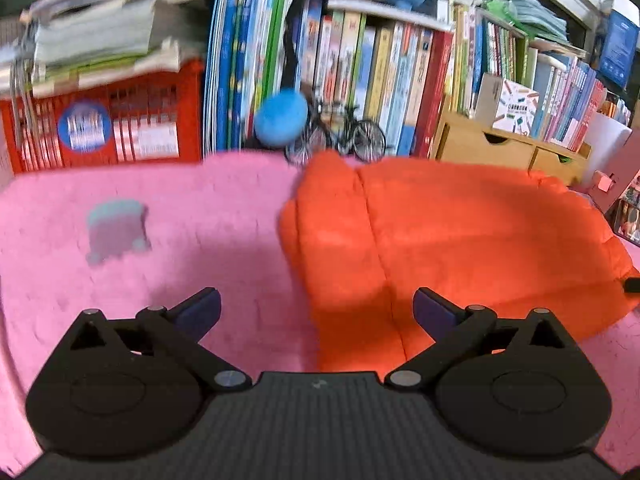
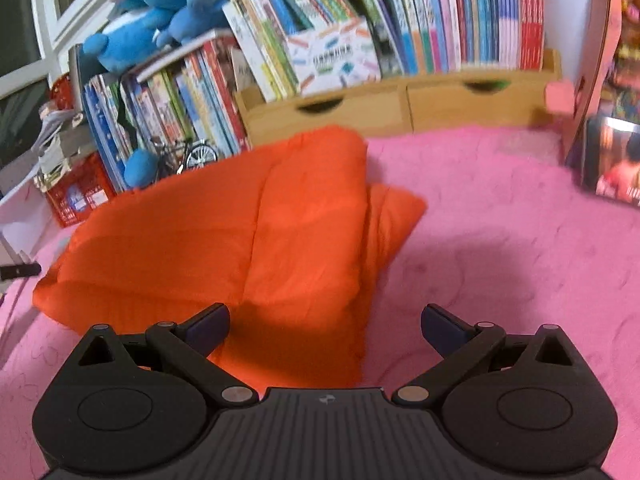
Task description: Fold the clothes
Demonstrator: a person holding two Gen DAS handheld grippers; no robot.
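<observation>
An orange garment [image 1: 448,232] lies folded into a thick bundle on the pink blanket [image 1: 192,216], with a lengthwise crease down it. My left gripper [image 1: 316,308] hovers open over the bundle's near left edge, holding nothing. From the right wrist view the same orange garment [image 2: 240,236] spreads to the left and centre, a flap sticking out at its right side. My right gripper [image 2: 326,326] is open above the garment's near right corner, with nothing between its fingers.
Rows of upright books [image 1: 360,76] and a red crate [image 1: 104,124] line the back edge. A wooden drawer unit [image 2: 400,104], a small model bicycle [image 1: 340,132], blue plush toys [image 2: 156,16] and a grey-teal patch [image 1: 116,228] on the blanket are nearby.
</observation>
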